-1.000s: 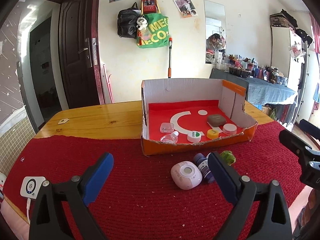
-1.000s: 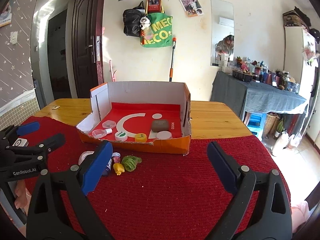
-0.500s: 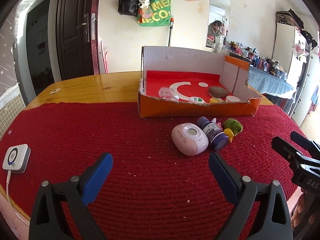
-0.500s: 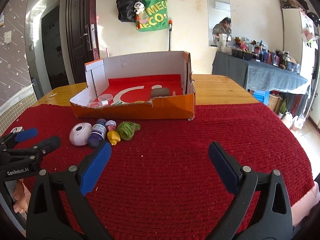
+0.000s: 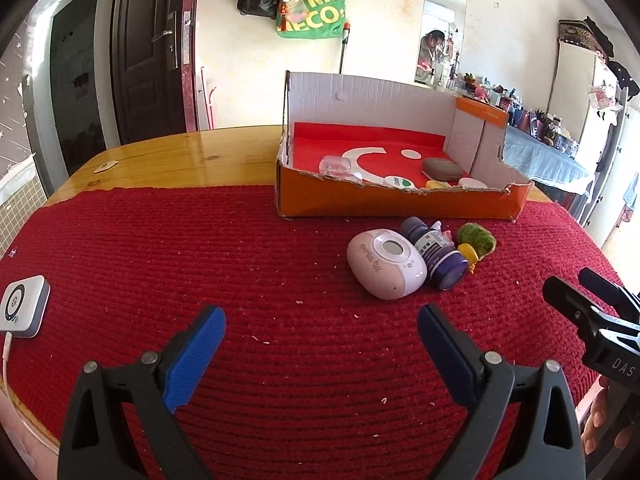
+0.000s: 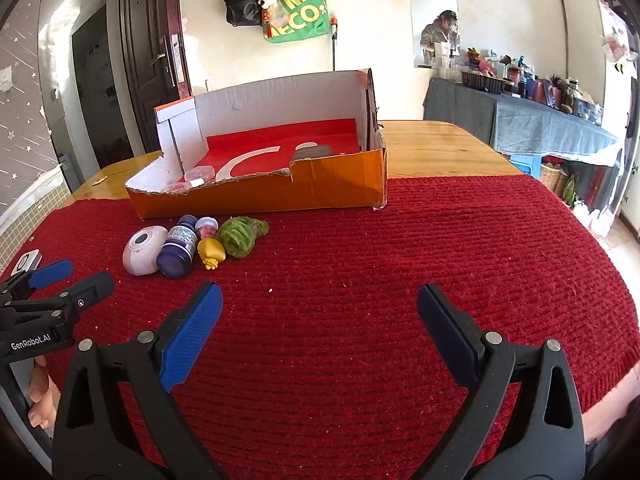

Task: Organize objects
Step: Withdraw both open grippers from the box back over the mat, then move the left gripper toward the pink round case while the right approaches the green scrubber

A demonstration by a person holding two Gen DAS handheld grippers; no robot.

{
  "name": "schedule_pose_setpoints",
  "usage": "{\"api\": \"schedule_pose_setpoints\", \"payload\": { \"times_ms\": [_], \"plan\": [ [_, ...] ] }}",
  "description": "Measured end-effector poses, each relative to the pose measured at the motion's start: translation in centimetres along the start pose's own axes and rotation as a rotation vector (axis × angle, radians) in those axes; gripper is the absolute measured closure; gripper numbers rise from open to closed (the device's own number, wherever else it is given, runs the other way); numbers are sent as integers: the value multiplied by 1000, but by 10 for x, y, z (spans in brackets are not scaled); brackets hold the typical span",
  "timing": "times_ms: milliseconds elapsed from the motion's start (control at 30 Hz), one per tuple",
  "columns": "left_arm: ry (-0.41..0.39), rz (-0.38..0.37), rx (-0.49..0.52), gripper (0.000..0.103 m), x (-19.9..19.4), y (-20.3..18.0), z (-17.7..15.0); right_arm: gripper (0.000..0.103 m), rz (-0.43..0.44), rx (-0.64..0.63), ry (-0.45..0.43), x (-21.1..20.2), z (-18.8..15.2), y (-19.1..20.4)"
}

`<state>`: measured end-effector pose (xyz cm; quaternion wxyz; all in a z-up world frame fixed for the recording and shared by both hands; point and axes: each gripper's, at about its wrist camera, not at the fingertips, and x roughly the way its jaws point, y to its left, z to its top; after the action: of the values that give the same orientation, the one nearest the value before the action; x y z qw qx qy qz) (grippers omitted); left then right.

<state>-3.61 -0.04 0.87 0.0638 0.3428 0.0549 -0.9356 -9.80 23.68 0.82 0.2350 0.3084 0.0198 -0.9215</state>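
One wooden table [image 5: 168, 160] carries one red knitted mat [image 5: 240, 264], and on the mat's far part sits one orange cardboard box [image 5: 400, 202] with a torn front edge and a red floor. Your two grippers both hang low over the near part of the mat. Your left gripper [image 5: 320, 344] has its blue pads spread wide with nothing between them, and your right gripper [image 6: 320, 320] is spread just as wide and equally empty.

Just in front of the box, five loose things lie bunched together on the mat: one pink oval device [image 5: 386, 264], one purple bottle [image 5: 436, 254] lying on its side and touching it, one green fuzzy toy [image 5: 476, 238], one yellow toy [image 6: 211, 253] against the green one, and one small pink-capped bottle [image 6: 207, 227] behind them.

Inside the box you can count one grey-brown oval case [image 5: 440, 169], one clear plastic container [image 5: 335, 165], one green-and-white round lid [image 5: 396, 181], one yellow piece [image 5: 436, 185] and one white disc [image 5: 472, 183].

One white square charger [image 5: 22, 306] rests at the mat's left edge, well apart from the rest.
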Motion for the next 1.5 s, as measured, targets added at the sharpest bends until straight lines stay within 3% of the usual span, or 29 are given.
{"api": "schedule_pose_setpoints", "payload": {
  "times_ms": [467,833,1200,1500],
  "plan": [
    [21,-39,22,5,5,-8,12,4,4,-3,14,4,0,1],
    [92,-68,37,5,21,-16,31,4,0,7,20,6,3,-2],
    [159,-23,106,5,39,-24,35,4,5,20,25,8,5,-3],
    [157,11,61,5,38,4,34,4,3,16,31,9,7,-1]
  ]
}}
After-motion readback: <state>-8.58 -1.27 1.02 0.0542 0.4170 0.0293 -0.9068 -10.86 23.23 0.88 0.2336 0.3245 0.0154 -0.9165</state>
